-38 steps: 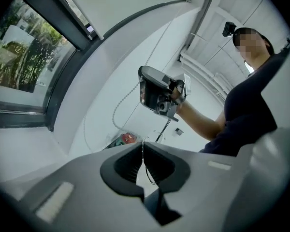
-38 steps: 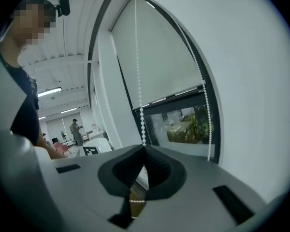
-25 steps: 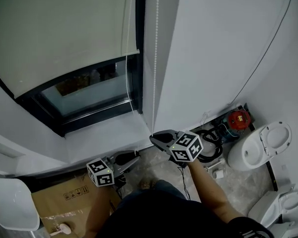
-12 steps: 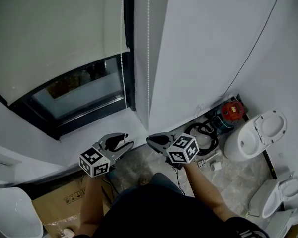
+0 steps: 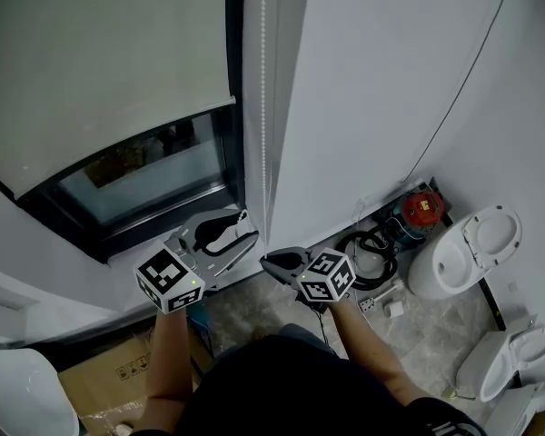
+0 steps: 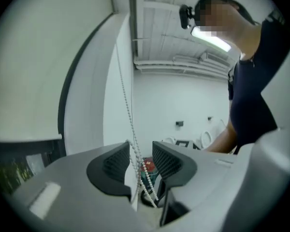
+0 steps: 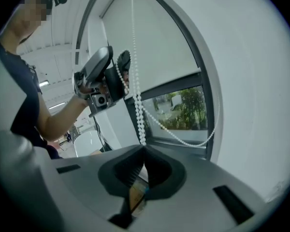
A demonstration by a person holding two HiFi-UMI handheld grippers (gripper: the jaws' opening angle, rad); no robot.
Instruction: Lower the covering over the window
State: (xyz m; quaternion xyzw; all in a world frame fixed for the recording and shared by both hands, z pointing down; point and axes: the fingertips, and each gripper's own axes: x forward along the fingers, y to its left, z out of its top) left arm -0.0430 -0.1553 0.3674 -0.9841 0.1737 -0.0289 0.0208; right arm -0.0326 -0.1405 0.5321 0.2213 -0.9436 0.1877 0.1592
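left claw [image 5: 247, 229] held higher, jaws apart; right claw [image 5: 267, 262] clamped shut.

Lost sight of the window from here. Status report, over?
Left gripper fingers apart around bead chain, not gripping. Right gripper shut on bead chain lower down. Roller blind partly down, lower window pane uncovered. Nothing seen blocking it.

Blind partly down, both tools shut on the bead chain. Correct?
Not quite. Only the right tool is shut on the bead chain. The left tool has its jaws apart, and the chain passes between them unclamped, as the left gripper view shows. The roller blind is partly down, as you say.
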